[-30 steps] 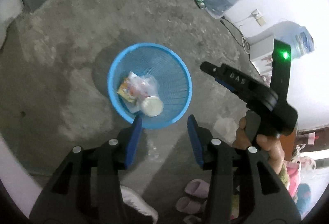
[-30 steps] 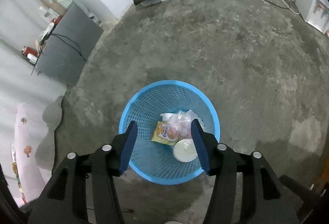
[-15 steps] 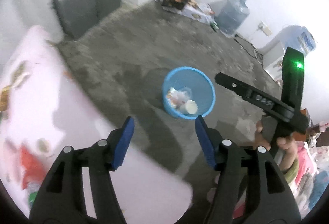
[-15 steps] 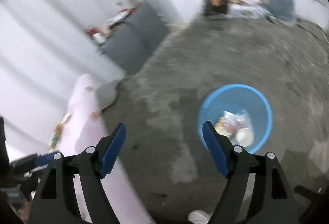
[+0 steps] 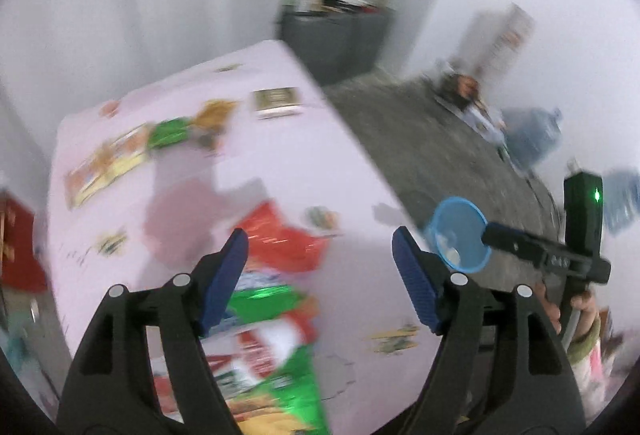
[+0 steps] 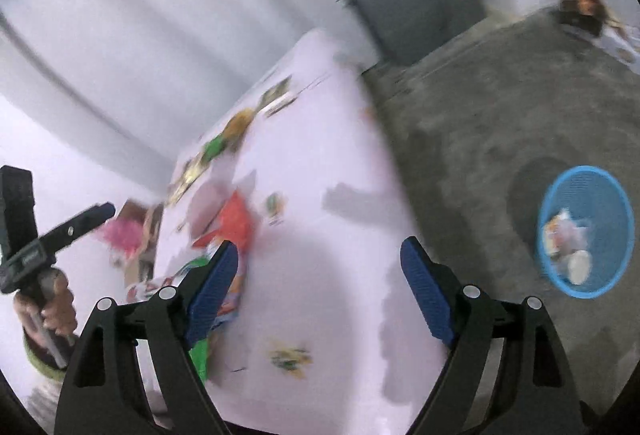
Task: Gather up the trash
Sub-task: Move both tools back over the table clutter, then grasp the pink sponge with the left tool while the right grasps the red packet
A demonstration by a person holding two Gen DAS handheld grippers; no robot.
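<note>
A table under a pink cloth (image 5: 320, 163) (image 6: 320, 155) carries scattered wrappers, all blurred. My left gripper (image 5: 320, 235) hovers over it with its jaws opening and nothing between them. Just below its fingers lie a red wrapper (image 5: 280, 235) and green and red packets (image 5: 272, 339). My right gripper (image 6: 319, 245) is open and empty above the cloth, with the red wrapper (image 6: 236, 219) by its left finger. The blue mesh basket (image 5: 474, 231) (image 6: 604, 203) stands on the floor to the right, with trash inside. A hand (image 5: 580, 311) (image 6: 56, 299) holds each gripper's handle.
More wrappers, green (image 5: 172, 131) and yellow (image 5: 108, 163), lie at the table's far side. A grey cabinet (image 5: 332, 35) (image 6: 420, 23) with clutter on top stands beyond the table. A water bottle (image 5: 532, 139) and bags (image 5: 464, 91) line the far wall on the concrete floor.
Both grippers have swung up and away from above the basket to over the pink table. Both sets of jaws stand wider. The basket now sits far to the right in both views.
</note>
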